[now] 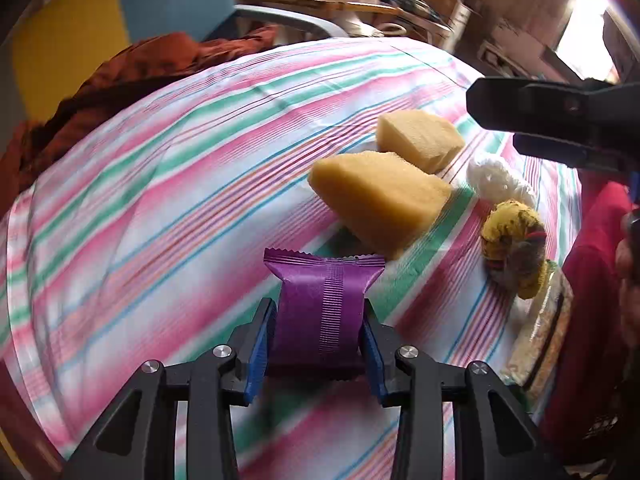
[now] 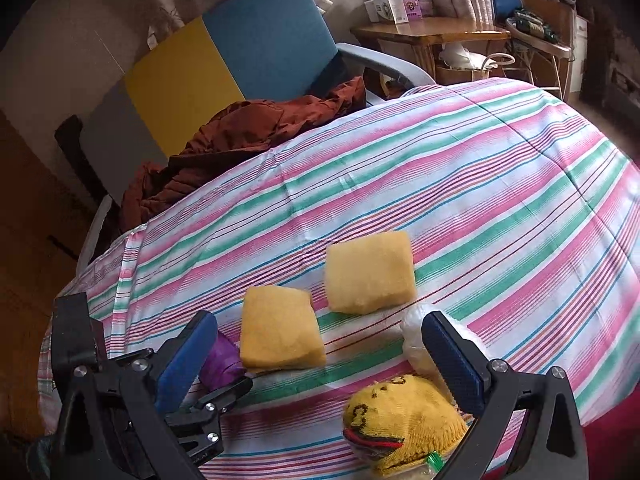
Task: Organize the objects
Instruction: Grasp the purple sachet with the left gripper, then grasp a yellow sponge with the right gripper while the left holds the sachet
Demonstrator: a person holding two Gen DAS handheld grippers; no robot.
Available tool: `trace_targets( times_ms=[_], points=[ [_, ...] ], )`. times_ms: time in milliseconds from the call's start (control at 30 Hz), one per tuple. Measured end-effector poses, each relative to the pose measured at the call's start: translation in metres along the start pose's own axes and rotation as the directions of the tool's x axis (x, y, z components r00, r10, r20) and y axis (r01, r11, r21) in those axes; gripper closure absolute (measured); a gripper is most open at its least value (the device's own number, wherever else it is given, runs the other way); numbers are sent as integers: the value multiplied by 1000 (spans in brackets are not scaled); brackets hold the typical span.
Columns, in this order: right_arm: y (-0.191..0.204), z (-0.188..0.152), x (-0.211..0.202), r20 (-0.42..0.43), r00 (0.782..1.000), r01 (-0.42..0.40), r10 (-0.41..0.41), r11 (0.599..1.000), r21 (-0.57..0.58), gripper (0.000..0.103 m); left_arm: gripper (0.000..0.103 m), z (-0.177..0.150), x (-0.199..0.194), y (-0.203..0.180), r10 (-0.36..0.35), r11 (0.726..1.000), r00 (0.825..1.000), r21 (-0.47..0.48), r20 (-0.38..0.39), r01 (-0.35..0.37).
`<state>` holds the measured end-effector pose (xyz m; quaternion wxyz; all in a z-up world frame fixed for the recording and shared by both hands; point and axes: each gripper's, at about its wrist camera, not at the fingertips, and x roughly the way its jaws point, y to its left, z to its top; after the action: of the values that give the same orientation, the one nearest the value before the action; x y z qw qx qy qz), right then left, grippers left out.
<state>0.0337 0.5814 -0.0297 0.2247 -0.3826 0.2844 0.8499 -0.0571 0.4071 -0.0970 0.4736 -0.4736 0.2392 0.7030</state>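
A striped cloth (image 2: 460, 184) in pink, green and white spreads across most of the right wrist view. At its upper left edge lies a crumpled rust-brown garment (image 2: 248, 140), against a chair with a blue and yellow back (image 2: 236, 56). At upper right stands a wooden side table (image 2: 428, 34) bearing what look like small cartons (image 2: 390, 2).

packet (image 1: 320, 312) before 2 sponges (image 1: 380, 200) | sock (image 1: 514, 248) right | all on bedspread (image 1: 160, 200)
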Motion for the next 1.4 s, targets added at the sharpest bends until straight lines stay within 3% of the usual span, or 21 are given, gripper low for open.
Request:
trace_targets(
  times_ms=[100, 333, 600, 633, 700, 767, 1133, 1400],
  points=[
    [8, -2, 1, 1, 1000, 7, -6, 999, -40, 0, 63, -25, -17, 9, 7, 994, 999, -108, 43, -2],
    [38, -10, 21, -54, 998, 27, -38, 981, -191, 9, 67, -82, -47, 9, 3, 986, 996, -164, 90, 12],
    [65, -19, 64, -145, 980, 81, -139, 933, -349, 16, 67, -94, -52, 11, 1, 981, 993, -195, 122, 23],
    [67, -21, 69, -155, 976, 86, -152, 927, -366, 19, 67, -94, -52, 11, 0, 979, 992, -204, 125, 26],
    [68, -26, 78, -175, 968, 99, -181, 913, -397, 41, 67, -96, -57, 12, -11, 975, 991, -218, 133, 40],
    [67, -28, 77, -182, 968, 87, -171, 913, -399, 46, 67, -101, -66, 10, -8, 972, 990, -231, 144, 41],
    [79, -26, 44, -95, 994, 13, -56, 915, -403, 46, 67, -120, -120, 25, 39, 952, 975, -303, 220, 30],
    [100, -40, 28, -84, 996, -30, -8, 896, -442, 46, 67, -158, -166, 65, 130, 907, 957, -421, 261, -9]
  ],
)
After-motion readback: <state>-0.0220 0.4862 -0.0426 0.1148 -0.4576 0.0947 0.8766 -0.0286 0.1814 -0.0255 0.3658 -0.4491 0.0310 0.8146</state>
